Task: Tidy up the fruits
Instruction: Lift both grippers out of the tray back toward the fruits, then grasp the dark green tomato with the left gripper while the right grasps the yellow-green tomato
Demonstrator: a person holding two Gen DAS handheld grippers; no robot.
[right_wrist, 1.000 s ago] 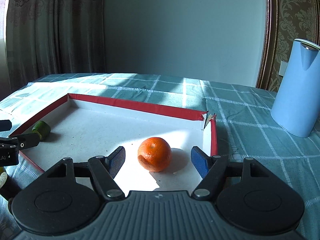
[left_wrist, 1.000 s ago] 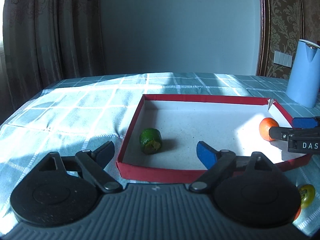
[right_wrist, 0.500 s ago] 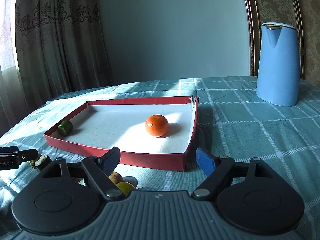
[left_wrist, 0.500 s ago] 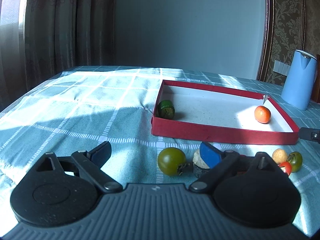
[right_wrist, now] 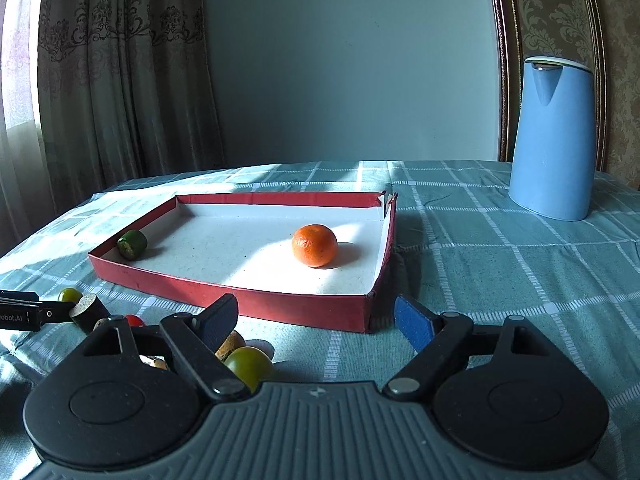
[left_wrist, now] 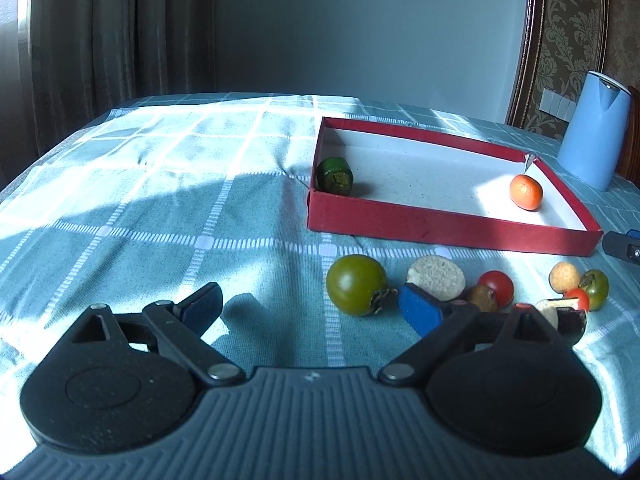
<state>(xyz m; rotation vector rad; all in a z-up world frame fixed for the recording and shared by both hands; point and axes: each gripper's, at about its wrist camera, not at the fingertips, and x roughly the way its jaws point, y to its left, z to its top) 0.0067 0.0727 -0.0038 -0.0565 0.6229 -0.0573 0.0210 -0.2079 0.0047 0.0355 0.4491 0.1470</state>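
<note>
A red shallow box (left_wrist: 448,222) (right_wrist: 256,297) holds a green cut piece (left_wrist: 335,175) (right_wrist: 132,244) in its near left corner and an orange mandarin (left_wrist: 525,192) (right_wrist: 314,245) at its right side. In front of the box lie loose fruits: a large green tomato (left_wrist: 355,290), a dark cut piece with a pale face (left_wrist: 437,278), a red cherry tomato (left_wrist: 496,287), a tan ball (left_wrist: 564,277) and others. My left gripper (left_wrist: 310,306) is open and empty, just left of the green tomato. My right gripper (right_wrist: 316,322) is open and empty before the box's near wall.
A blue kettle (left_wrist: 592,132) (right_wrist: 554,138) stands on the table at the right behind the box. The checked teal cloth (left_wrist: 168,200) covers the table. Curtains hang at the left, a wall behind.
Both grippers have pulled back from inside the box to the table in front of it. The green piece and the mandarin stay in the box. The loose fruits have come into view.
</note>
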